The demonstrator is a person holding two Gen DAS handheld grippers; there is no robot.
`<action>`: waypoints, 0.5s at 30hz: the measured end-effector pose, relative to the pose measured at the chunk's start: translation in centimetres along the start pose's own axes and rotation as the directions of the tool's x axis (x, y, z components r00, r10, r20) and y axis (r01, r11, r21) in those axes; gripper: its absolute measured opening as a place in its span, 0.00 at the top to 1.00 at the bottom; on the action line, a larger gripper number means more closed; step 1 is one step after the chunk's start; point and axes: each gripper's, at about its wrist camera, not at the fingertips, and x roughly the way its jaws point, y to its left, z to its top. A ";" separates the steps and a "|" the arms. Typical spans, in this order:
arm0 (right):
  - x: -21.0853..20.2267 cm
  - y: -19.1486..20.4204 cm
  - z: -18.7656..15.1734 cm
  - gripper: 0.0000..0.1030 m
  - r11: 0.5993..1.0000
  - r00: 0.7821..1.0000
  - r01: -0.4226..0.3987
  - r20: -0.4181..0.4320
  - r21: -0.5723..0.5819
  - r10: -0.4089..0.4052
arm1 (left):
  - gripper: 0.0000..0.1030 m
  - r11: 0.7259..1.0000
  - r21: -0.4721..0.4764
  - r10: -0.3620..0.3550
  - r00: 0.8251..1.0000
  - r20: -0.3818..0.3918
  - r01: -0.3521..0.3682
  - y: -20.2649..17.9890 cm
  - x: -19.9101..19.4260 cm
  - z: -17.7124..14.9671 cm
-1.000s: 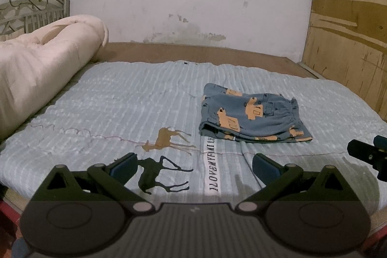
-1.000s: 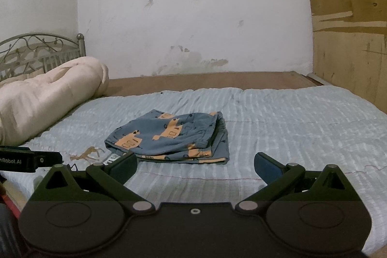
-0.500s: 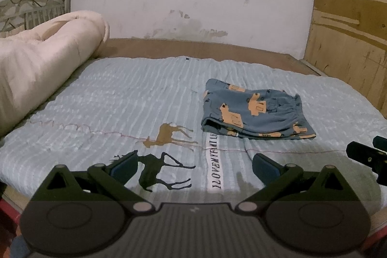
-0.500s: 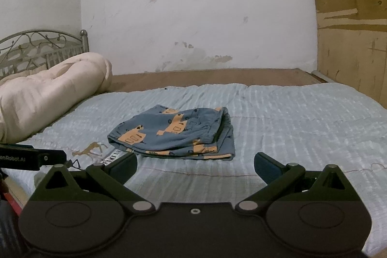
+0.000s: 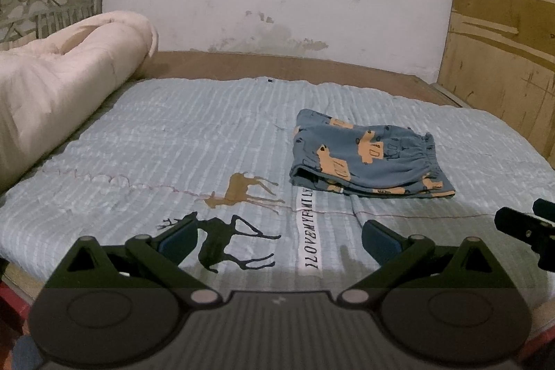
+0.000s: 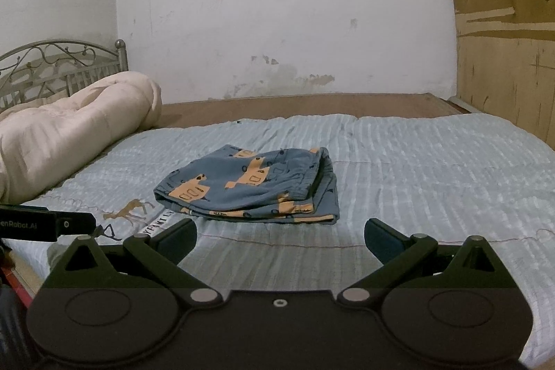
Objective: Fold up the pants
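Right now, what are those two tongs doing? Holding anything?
Left tongs: open, holding nothing.
Right tongs: open, holding nothing; the folded pants lie on the bed ahead.

Bed w/ pale blue ribbed quilt [image 6: 433, 169] fills room; stained white plaster wall [image 6: 277, 6] behind it, plywood panel wall [image 6: 503, 40] right, grey scrolled-metal headboard [image 6: 52, 65] left. Dim light.
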 end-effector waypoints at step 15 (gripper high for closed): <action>0.5 0.1 -0.3 0.01 1.000 1.000 -0.006 -0.019 -0.014 0.006 | 0.00 0.999 -0.005 0.033 0.999 0.014 -0.033 0.2 -0.1 0.1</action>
